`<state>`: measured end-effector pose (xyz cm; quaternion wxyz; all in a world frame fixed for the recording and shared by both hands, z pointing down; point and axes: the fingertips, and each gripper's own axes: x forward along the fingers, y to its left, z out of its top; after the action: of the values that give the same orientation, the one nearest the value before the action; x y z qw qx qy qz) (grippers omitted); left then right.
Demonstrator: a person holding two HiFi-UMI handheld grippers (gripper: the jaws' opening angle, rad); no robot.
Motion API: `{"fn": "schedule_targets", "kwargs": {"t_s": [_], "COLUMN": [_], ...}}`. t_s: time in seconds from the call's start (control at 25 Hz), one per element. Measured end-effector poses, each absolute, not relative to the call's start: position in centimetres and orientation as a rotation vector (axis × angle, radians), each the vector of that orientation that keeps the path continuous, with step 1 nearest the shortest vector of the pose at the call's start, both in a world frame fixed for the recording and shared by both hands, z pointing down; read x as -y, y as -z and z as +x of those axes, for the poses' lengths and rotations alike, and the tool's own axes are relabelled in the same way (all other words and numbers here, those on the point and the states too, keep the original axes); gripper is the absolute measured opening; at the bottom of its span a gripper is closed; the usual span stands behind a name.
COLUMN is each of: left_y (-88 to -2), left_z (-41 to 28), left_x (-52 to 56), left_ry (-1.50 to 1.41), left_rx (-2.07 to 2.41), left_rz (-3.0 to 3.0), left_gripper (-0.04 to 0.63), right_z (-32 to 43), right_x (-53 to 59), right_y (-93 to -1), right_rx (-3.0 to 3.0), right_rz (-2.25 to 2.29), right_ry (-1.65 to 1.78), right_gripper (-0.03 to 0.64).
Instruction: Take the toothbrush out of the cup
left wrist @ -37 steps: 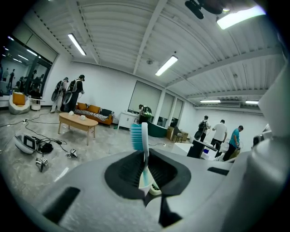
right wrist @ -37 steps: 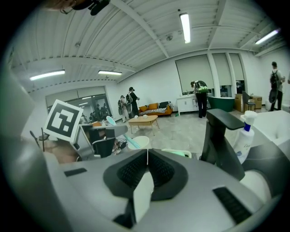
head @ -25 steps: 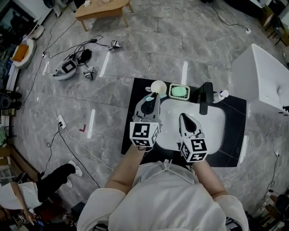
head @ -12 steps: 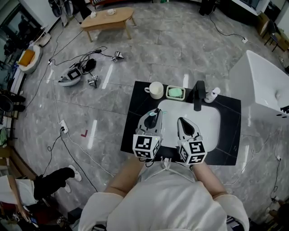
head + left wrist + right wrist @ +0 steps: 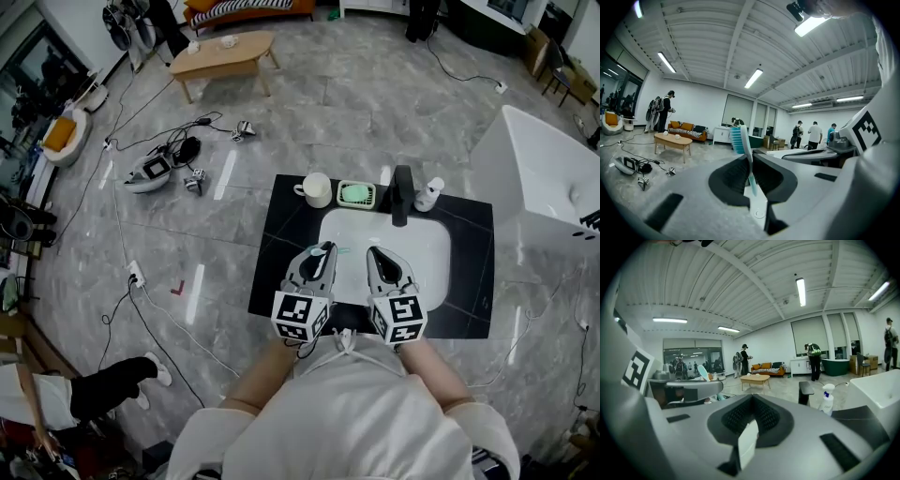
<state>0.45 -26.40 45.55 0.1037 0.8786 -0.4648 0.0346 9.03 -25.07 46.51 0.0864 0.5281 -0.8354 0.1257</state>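
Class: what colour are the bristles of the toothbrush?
Light blue; the toothbrush shows best in the left gripper view.

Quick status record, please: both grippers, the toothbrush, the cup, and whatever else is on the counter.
left gripper: shut on the toothbrush, bristle end past the jaw tips
right gripper: shut, nothing between the jaws
toothbrush position: out of the cup, at the left edge of the sink
cup: upright at the counter's back left, apart from both grippers
beside the cup: soap dish, faucet, spray bottle
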Motion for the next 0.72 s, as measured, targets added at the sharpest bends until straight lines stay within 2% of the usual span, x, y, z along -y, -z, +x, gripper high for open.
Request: {"fn": "schedule_targets", "kwargs": {"t_s": [0.72], "left_y": [-44.0], "left_z": [2.8], "left_x": [26.3], "left_ry": [-0.082], "left_rx": [1.327], "left_rz": [2.648], "left_gripper": [0.037], "right_z": [10.9], "right_x": [25.2], "right_y": [-45.3], "right_rx": [2.487], "right_rz": [1.611], "right_ry": [-0.32], "right_gripper": [0.026]}}
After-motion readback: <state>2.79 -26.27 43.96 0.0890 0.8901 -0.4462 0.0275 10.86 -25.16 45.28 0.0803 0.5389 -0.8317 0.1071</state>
